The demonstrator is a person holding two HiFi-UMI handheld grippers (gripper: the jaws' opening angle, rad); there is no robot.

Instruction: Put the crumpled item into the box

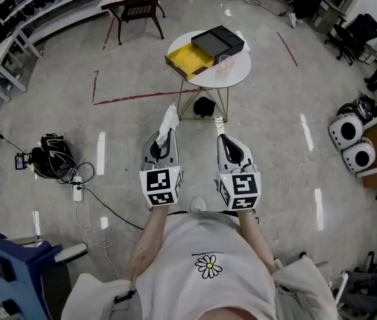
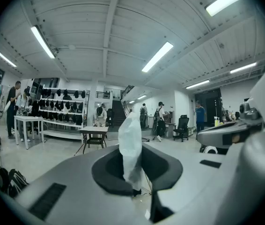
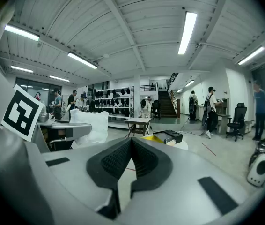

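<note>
The left gripper (image 1: 164,141) is pinched narrow on the crumpled white item (image 1: 169,121), near the person. The right gripper (image 1: 227,142) is closed and empty. Far ahead, the open yellow box (image 1: 188,60) sits on the round bench (image 1: 240,72), with a black lid (image 1: 218,41) just beside it.

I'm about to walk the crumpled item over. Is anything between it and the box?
Nothing visible. The left gripper holds the crumpled item; only bare floor lies before the round table, and the box sits open, a cup beside it.
</note>
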